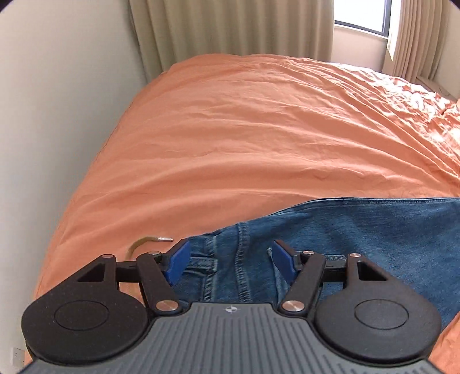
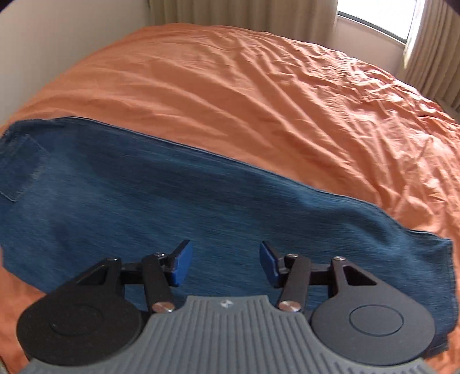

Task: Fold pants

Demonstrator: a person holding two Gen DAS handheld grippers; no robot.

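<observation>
Nearest, left gripper [image 1: 230, 260]: jaws stand wide apart with nothing between the blue pads [image 1: 178, 261]; it hangs angled down over the waist end of the jeans [image 1: 359, 230], above the fly seams and belt loops.
Right gripper [image 2: 225, 263]: jaws apart, blue pads clear of the cloth; it hangs over the leg section, nearer the hem end.
Jeans: blue denim, lying along the near edge of the bed [image 1: 244, 129] and stretched lengthwise; in the right wrist view a back pocket [image 2: 23, 168] faces up at the far left and the hem [image 2: 448, 259] lies at the right. They look already doubled leg over leg, though the lower layer cannot be seen.
Small object: a thin olive strap or cord with a pale metal tip [image 1: 149, 241] lies on the cover just beside the waistband; what it is cannot be told.
Step in hand, by judgement: neither gripper holds cloth, so the next crosswise fold awaits a fresh grip.
Doing it well: pinch both layers at the hem corners, lift evenly, carry hem to waistband, keep edges aligned and avoid dragging the wrinkled orange cover.
Beyond: a pale wall [image 1: 57, 115], beige curtains [image 1: 230, 26] and a bright window [image 1: 362, 17].
</observation>
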